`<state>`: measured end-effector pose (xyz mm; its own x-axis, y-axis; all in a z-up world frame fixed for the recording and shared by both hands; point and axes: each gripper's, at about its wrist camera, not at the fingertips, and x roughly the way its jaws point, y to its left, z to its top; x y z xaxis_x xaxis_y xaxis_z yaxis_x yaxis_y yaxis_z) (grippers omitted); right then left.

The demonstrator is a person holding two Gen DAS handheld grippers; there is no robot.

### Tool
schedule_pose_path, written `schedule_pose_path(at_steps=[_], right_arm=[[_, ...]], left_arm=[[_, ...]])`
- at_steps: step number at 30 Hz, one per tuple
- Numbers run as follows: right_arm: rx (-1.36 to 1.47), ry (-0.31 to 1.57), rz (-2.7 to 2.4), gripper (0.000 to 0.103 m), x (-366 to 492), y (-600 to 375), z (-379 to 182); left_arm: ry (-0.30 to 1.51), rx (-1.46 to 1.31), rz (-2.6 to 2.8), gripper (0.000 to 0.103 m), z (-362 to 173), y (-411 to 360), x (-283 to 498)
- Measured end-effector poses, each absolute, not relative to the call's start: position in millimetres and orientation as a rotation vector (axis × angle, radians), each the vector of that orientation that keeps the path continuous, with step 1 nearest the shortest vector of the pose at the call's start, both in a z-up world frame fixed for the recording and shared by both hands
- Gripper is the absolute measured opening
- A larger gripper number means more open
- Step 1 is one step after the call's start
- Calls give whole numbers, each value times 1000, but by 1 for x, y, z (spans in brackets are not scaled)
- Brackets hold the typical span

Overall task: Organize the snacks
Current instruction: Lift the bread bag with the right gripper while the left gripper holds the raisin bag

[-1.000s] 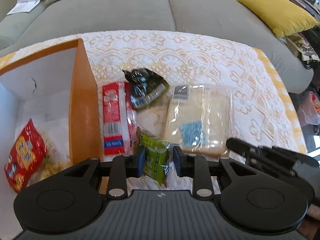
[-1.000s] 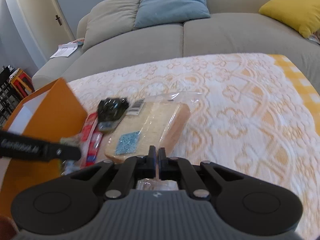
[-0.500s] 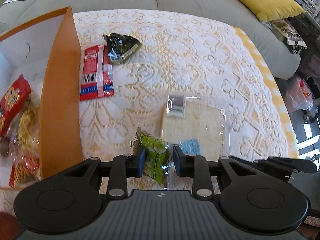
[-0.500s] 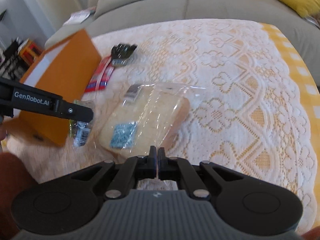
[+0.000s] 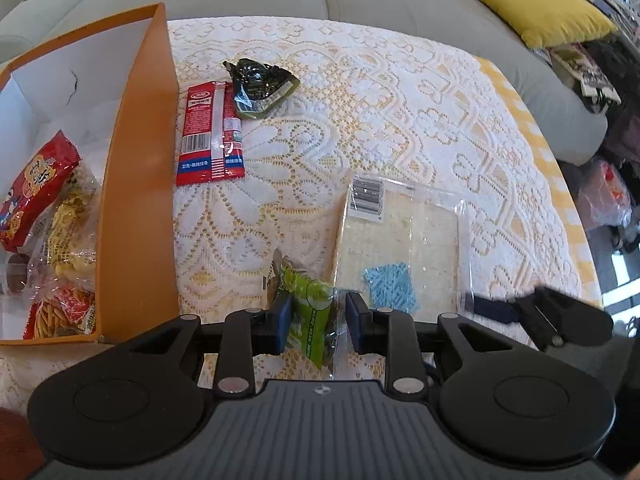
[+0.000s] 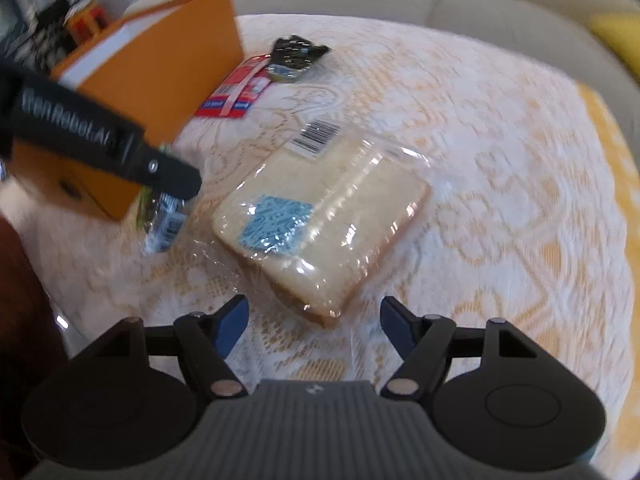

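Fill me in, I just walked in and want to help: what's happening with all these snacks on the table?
A person is sorting snacks into an orange box using two handheld grippers. The left gripper is clamped on a green snack packet beside the box, which already holds several bags. The right gripper is opening its jaws, with nothing pressed between them, right at the wrapped bread. A red packet and a dark packet lie on the lace tablecloth.
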<state>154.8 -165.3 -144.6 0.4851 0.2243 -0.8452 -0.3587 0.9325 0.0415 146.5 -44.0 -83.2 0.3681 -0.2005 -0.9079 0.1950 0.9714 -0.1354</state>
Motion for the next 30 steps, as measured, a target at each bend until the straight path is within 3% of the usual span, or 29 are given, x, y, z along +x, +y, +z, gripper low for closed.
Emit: schedule_pose_path(at_steps=[4, 8, 17, 21, 24, 30], right_arm=[[-133, 1005, 358, 69, 161, -162, -150], [-85, 990, 341, 46, 162, -169, -147], [-139, 982, 432, 10, 146, -160, -141], [-151, 991, 477, 6, 143, -156, -142], [-140, 1004, 493, 4, 144, -156, -145], [-129, 1029, 525, 2, 143, -153, -147]], left_arm=[[1178, 43, -256, 36, -83, -49, 143], [1197, 53, -259, 40, -87, -50, 138], [1271, -80, -255, 49, -105, -36, 128], [1279, -146, -255, 52, -109, -31, 126], [1301, -233, -244, 61, -113, -23, 129], [1319, -297, -200, 64, -114, -21, 135]])
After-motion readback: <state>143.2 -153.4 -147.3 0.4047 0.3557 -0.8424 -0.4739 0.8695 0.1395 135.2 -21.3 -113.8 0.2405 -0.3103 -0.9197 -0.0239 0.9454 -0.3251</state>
